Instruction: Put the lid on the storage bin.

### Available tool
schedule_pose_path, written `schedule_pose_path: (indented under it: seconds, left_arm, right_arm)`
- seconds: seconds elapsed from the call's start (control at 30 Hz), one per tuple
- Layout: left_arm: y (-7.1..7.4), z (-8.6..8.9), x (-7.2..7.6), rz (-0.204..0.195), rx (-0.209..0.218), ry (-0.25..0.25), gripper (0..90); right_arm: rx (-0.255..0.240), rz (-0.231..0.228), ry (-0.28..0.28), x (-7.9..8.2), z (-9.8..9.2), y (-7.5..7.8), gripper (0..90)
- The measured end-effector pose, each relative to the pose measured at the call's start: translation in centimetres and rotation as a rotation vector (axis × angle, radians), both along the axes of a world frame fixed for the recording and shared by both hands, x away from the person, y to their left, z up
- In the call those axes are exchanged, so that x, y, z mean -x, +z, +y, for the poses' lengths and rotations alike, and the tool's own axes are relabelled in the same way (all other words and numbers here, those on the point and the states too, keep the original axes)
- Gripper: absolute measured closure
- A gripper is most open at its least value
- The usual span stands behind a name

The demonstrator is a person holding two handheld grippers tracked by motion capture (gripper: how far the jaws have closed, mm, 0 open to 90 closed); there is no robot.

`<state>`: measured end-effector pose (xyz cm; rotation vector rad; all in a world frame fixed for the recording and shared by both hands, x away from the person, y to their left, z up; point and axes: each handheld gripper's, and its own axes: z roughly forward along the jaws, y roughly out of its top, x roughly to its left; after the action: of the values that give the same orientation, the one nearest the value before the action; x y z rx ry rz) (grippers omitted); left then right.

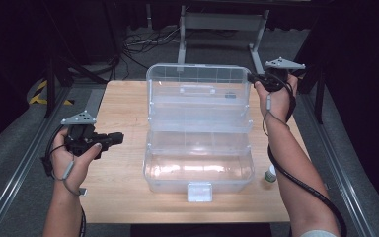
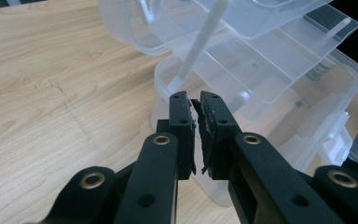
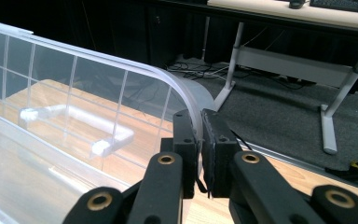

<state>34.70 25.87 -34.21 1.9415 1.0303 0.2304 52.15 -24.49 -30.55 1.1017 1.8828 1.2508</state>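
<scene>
Now, clear toolbox (image 1: 199,163) open – trays (image 1: 200,116) bare

1 clear plastic toolbox (image 1: 199,163), open, mid table (image 1: 121,197). 1 small bottle (image 1: 270,174) near right edge. 2 grippers: left (image 1: 117,138), right (image 1: 251,77).

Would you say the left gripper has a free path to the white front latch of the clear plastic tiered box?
Probably yes. The left gripper hangs shut beside the clear plastic tiered box, over bare wooden table. The white front latch faces the table's near edge, with nothing lying between it and the gripper.
</scene>
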Motion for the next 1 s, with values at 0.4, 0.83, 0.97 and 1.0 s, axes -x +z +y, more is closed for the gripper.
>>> schedule_pose_path:
  seconds: [0.4, 0.83, 0.97, 1.0]
  left_arm:
    - [-0.7, 0.1, -0.7, 0.022, -0.003, 0.002, 84.2]
    - [-1.2, 0.2, -1.1, 0.033, 0.004, -0.007, 83.7]
    - [-1.3, 0.3, -1.2, 0.036, 0.004, -0.006, 83.5]
    - [-1.4, 0.4, -1.2, 0.038, 0.005, -0.006, 83.5]
  right_arm:
    - [-0.010, 0.054, 0.000, -2.1, 0.0, -0.8, 85.7]
    - [-0.037, 0.136, -0.003, -4.4, -0.1, -1.7, 85.8]
    - [-0.045, 0.152, -0.009, -4.9, -0.1, -2.1, 85.9]
    - [-0.048, 0.156, -0.011, -5.0, -0.1, -2.2, 85.9]
